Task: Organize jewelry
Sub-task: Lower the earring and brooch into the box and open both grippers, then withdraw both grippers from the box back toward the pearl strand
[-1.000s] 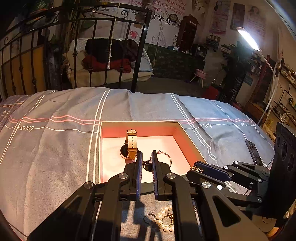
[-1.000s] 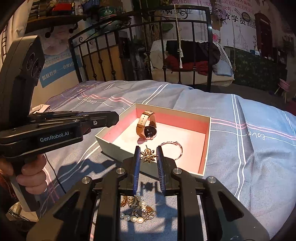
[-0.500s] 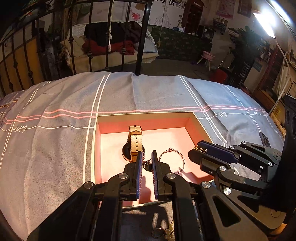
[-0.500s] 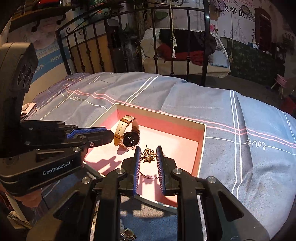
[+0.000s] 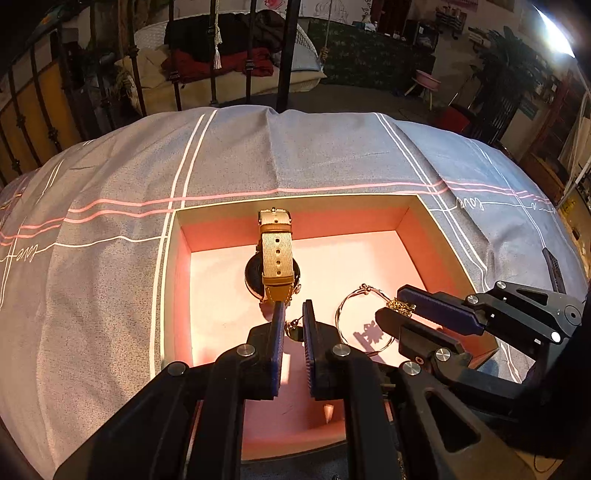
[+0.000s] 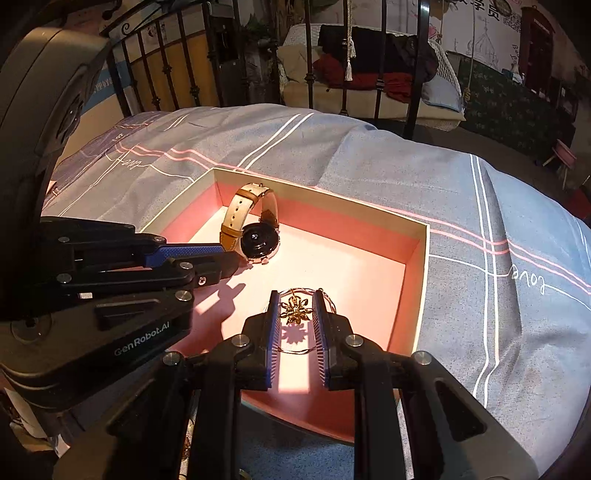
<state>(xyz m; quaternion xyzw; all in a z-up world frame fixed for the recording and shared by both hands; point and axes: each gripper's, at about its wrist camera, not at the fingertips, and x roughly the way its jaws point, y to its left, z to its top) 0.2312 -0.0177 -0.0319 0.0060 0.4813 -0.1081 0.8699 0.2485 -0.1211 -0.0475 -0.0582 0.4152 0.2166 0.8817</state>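
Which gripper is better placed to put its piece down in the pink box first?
Probably the right. The right gripper holds the gold flower brooch over bare floor of the box. The left gripper holds a small earring close beside the watch.

Bed cover: grey-blue bedspread [image 5: 303, 155] with white and pink stripes.
Bed frame: black iron footboard [image 6: 380, 51] at the far edge.
Beyond the frame: pale cushioned seat [image 5: 229, 79] piled with dark and red clothes [image 6: 373, 48].
Light: bright lamp [image 5: 552, 31] at upper right.
Wall: posters [image 6: 480, 22] with printed characters.
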